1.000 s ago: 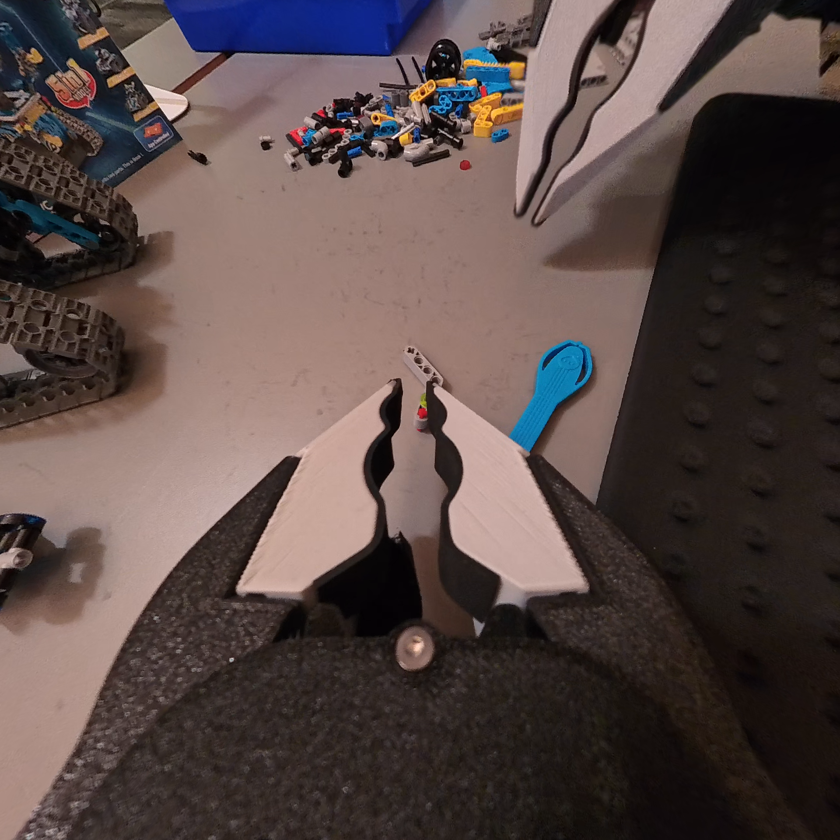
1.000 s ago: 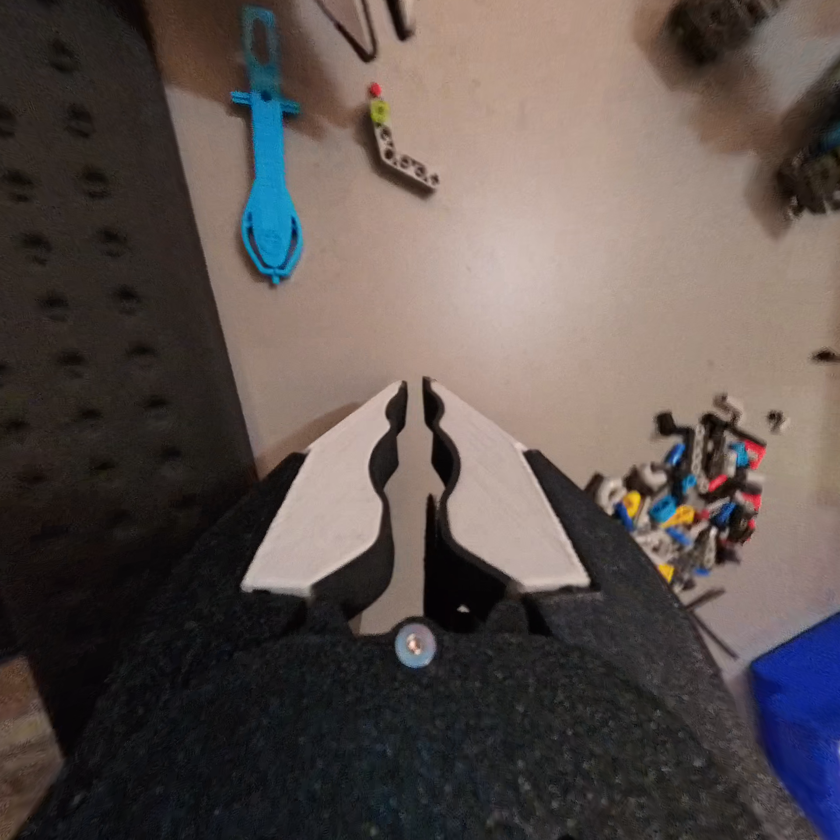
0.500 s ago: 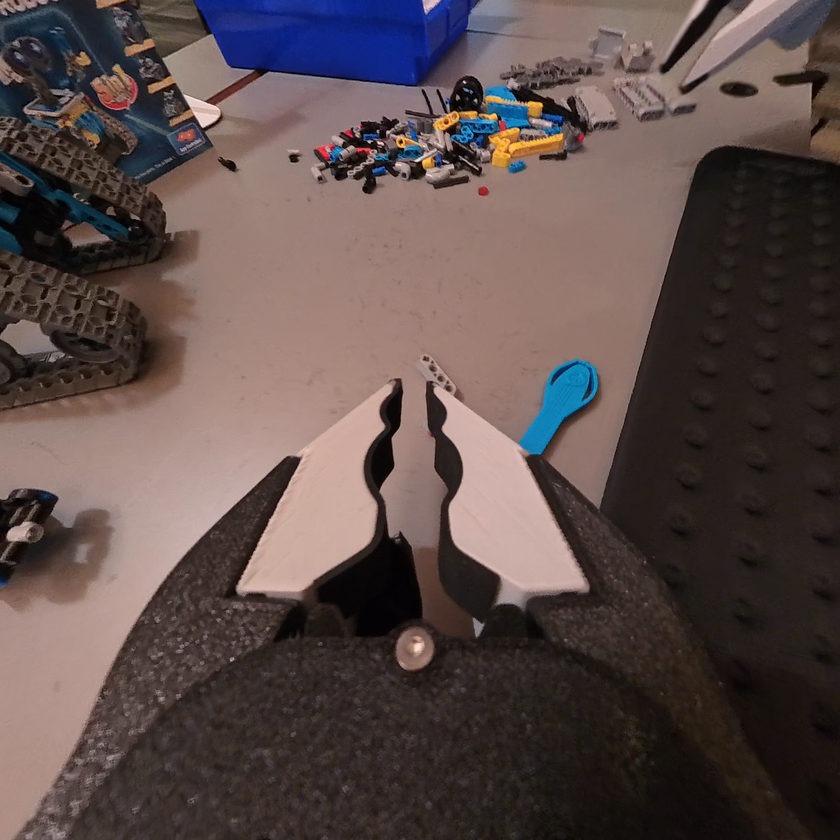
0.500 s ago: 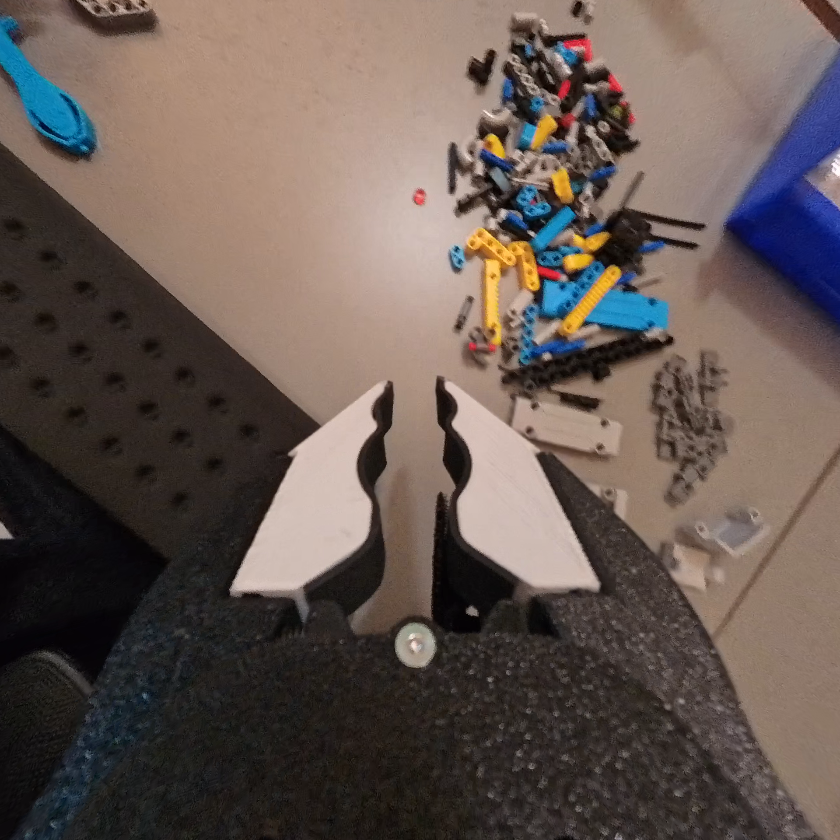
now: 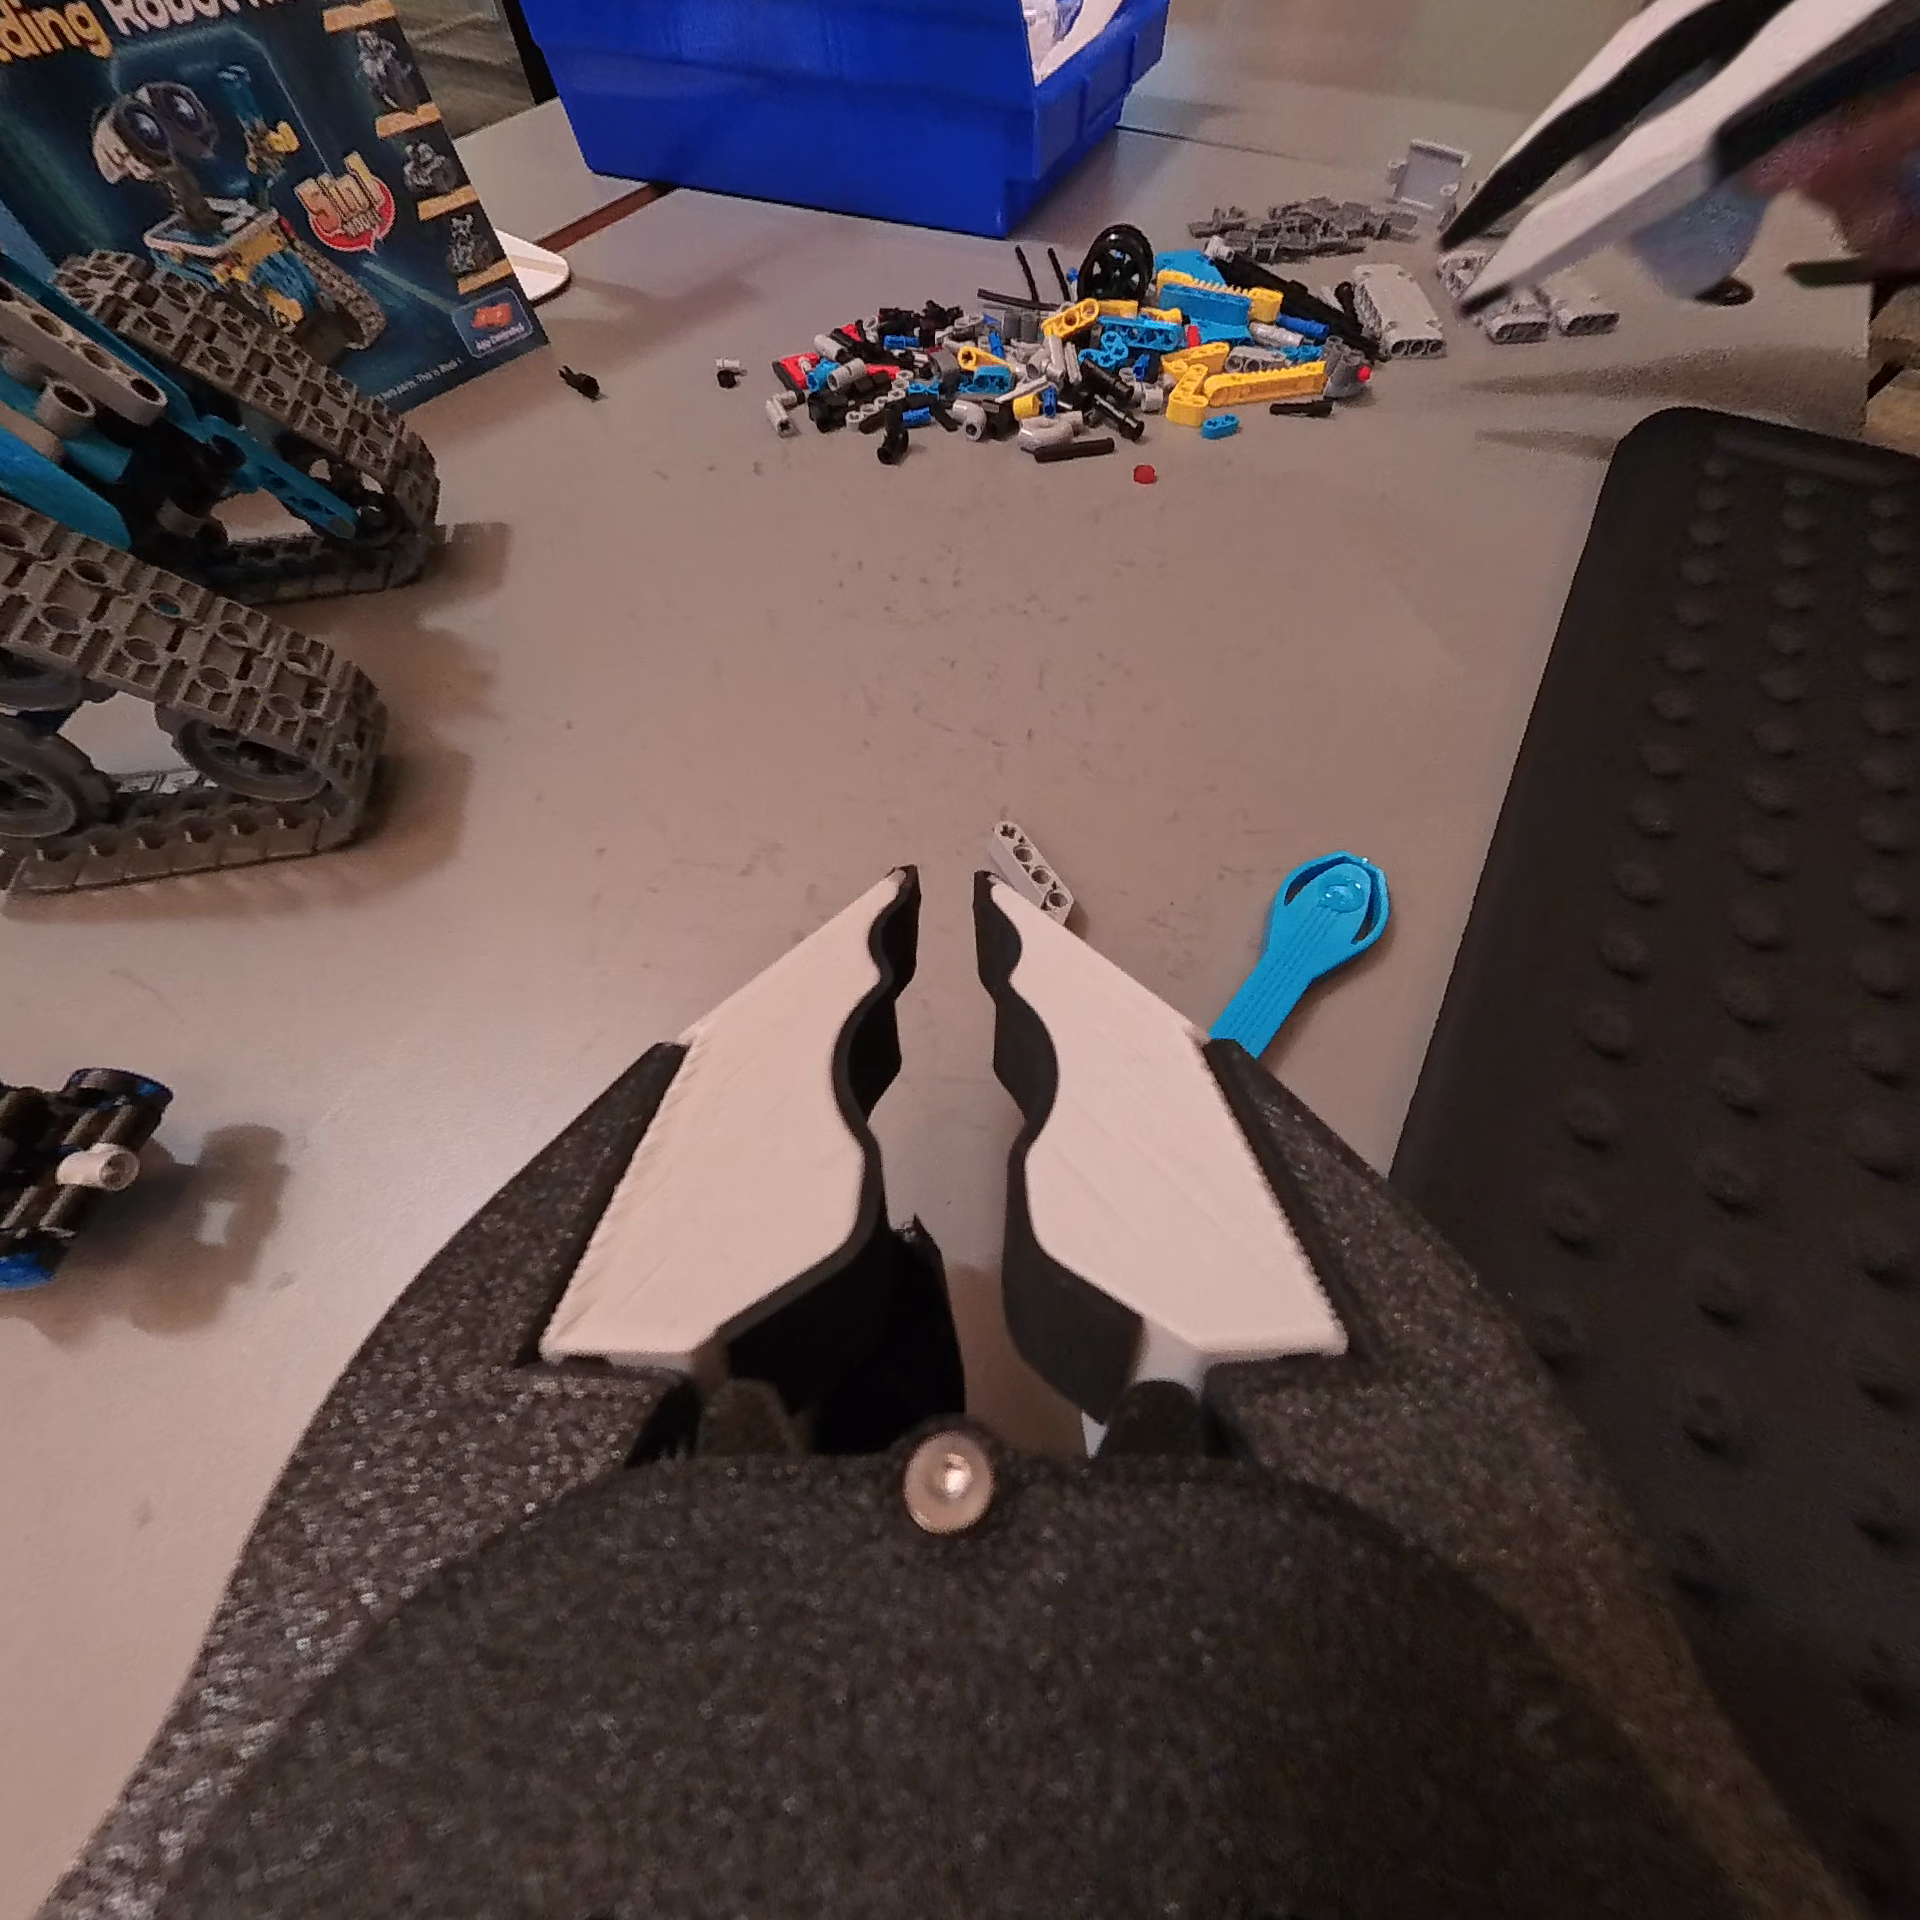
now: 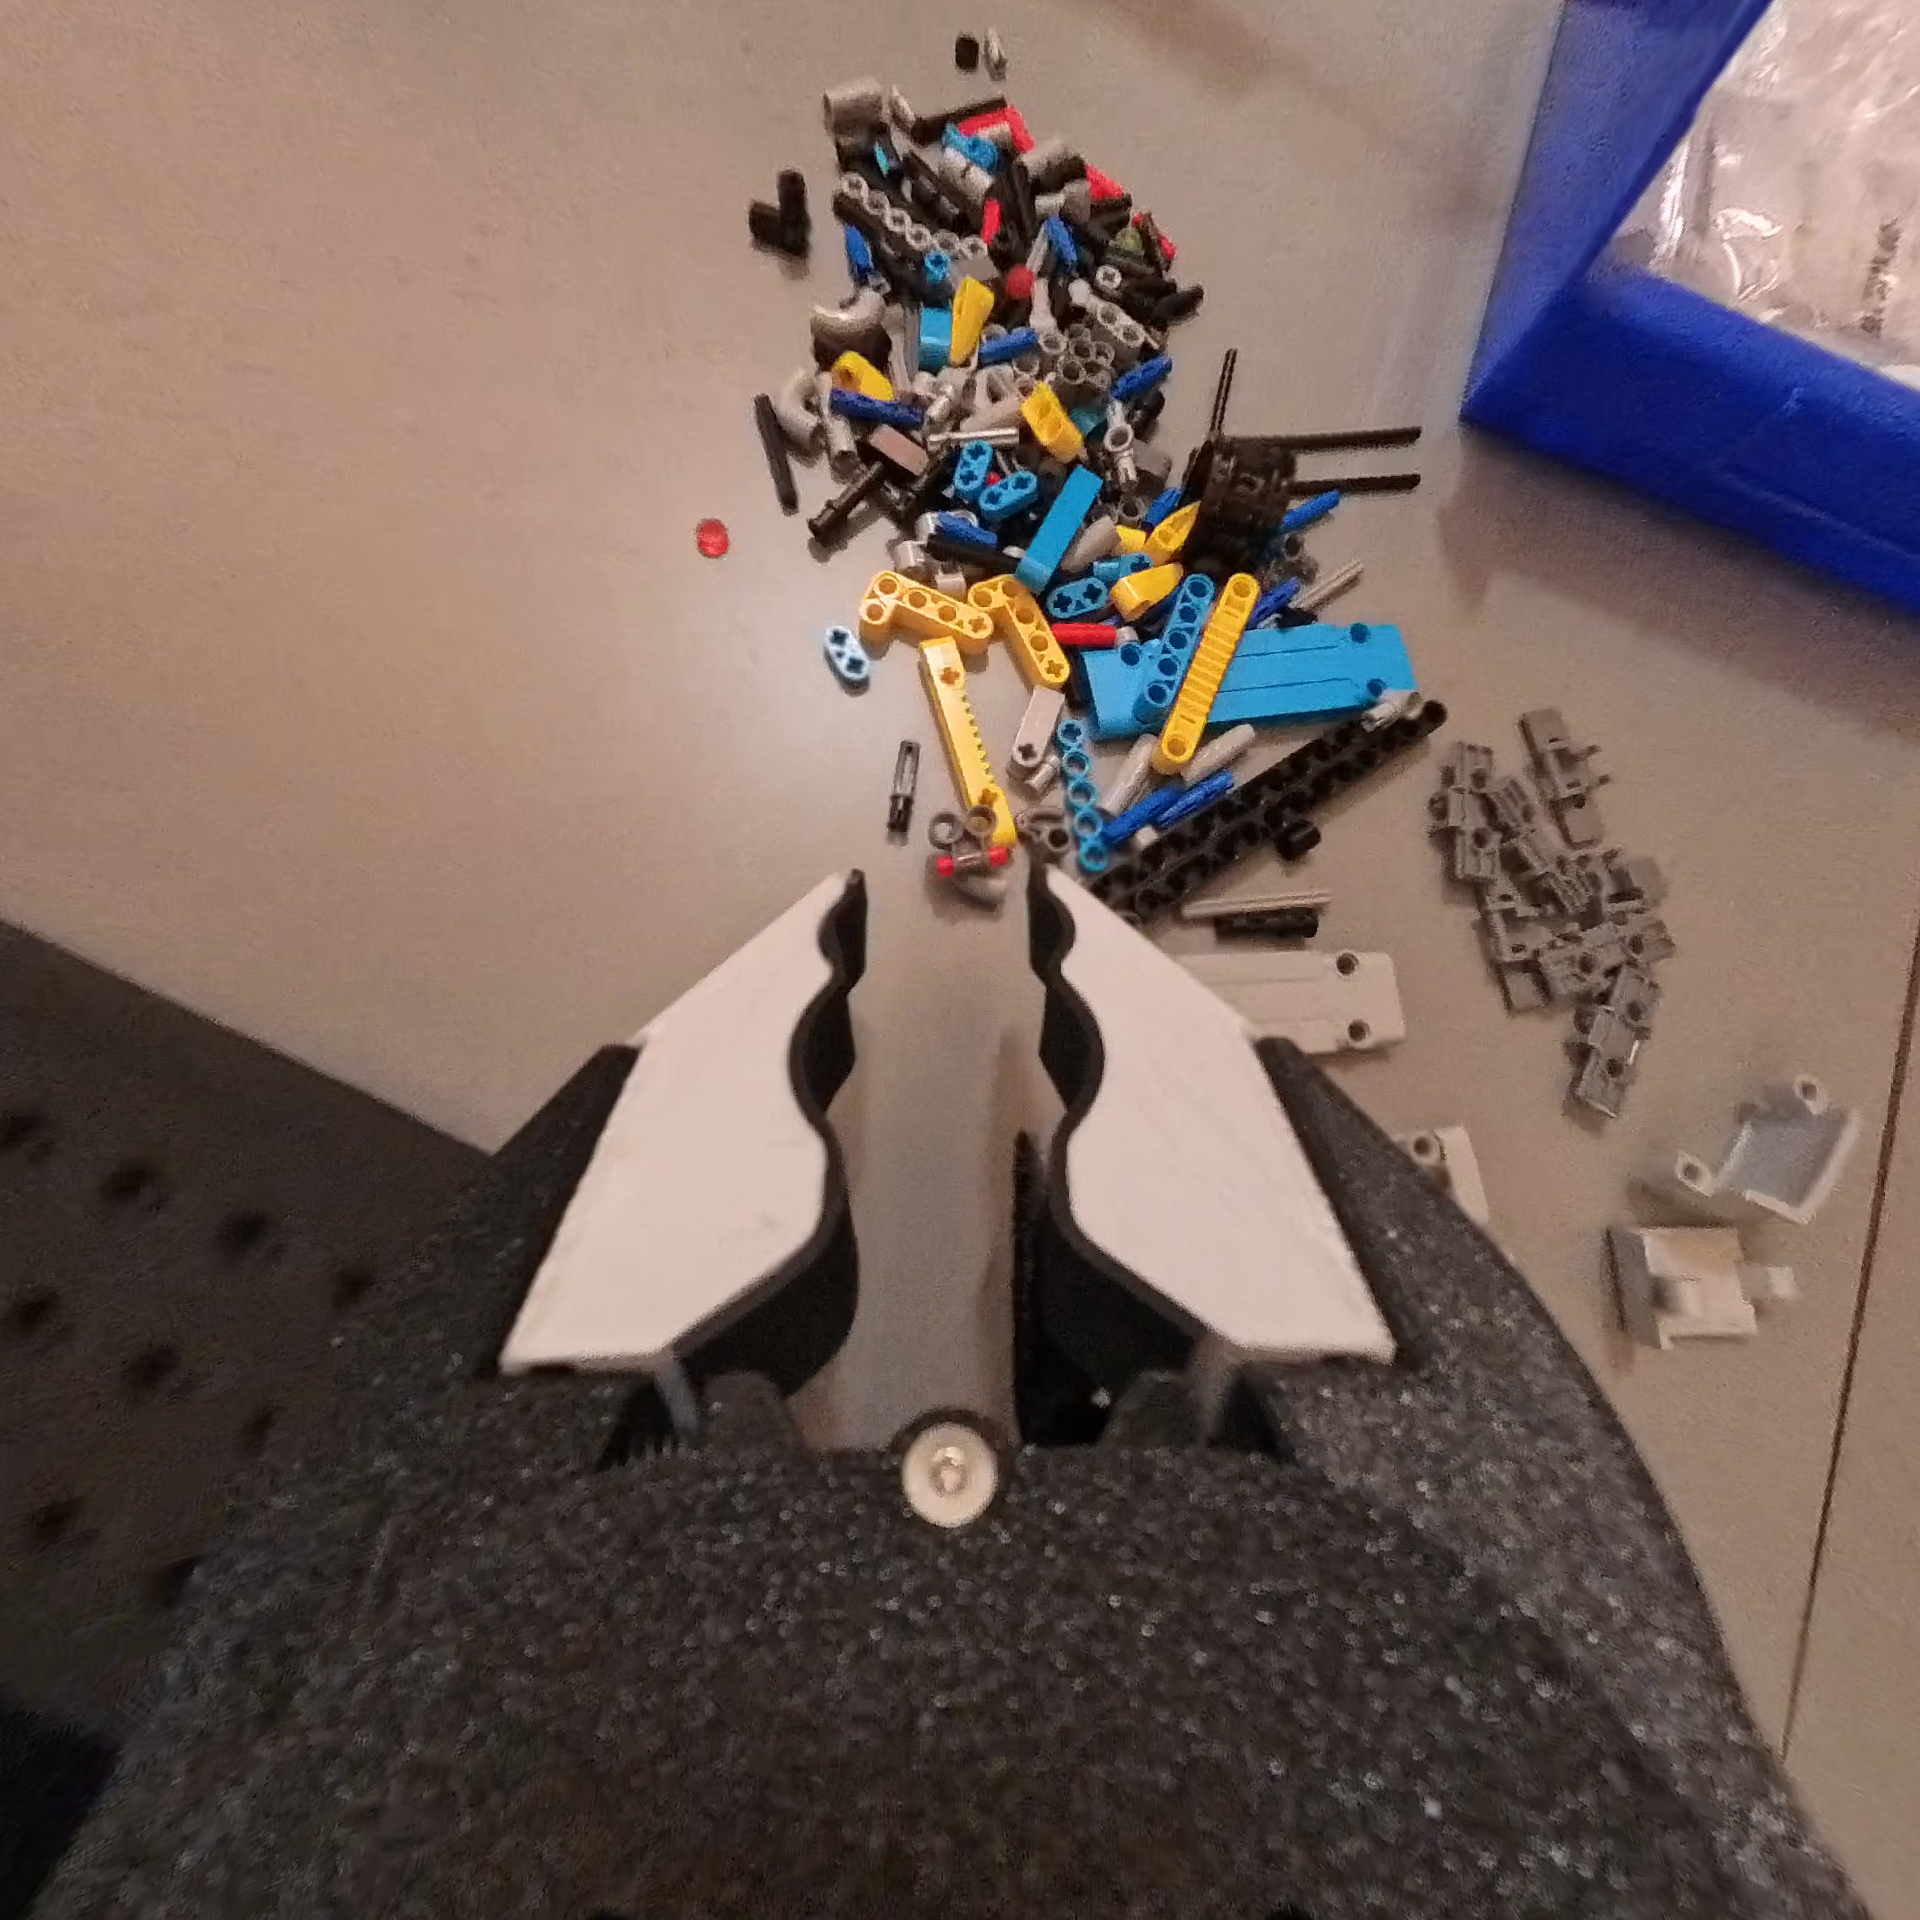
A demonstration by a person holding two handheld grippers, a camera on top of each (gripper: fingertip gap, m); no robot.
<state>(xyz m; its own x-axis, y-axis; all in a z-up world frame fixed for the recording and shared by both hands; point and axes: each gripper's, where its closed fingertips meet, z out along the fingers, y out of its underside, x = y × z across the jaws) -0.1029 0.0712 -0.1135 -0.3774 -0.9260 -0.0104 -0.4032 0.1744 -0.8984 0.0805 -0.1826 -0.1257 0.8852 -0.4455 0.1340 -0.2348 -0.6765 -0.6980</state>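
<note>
My left gripper hovers low over the grey table, its jaws almost together with nothing between them. A small grey bent beam lies just right of its right fingertip, and a blue flat tool lies further right. My right gripper is open and empty, with its tips at the near edge of a pile of small coloured building pieces. A small grey-and-red piece and a yellow toothed beam lie just ahead of it. The right gripper also shows blurred at the far right in the left wrist view, beside the pile.
A black studded mat covers the right side and also shows in the right wrist view. A tracked model and a printed box stand on the left. A blue bin sits behind the pile. Grey track links and grey panels lie nearby. My hands' fingertips stand some 30 cm from each other.
My right gripper swung away from the bent beam and blue tool to the pile, and its jaws opened wider. My left gripper stayed by the beam and tilted up slightly.
</note>
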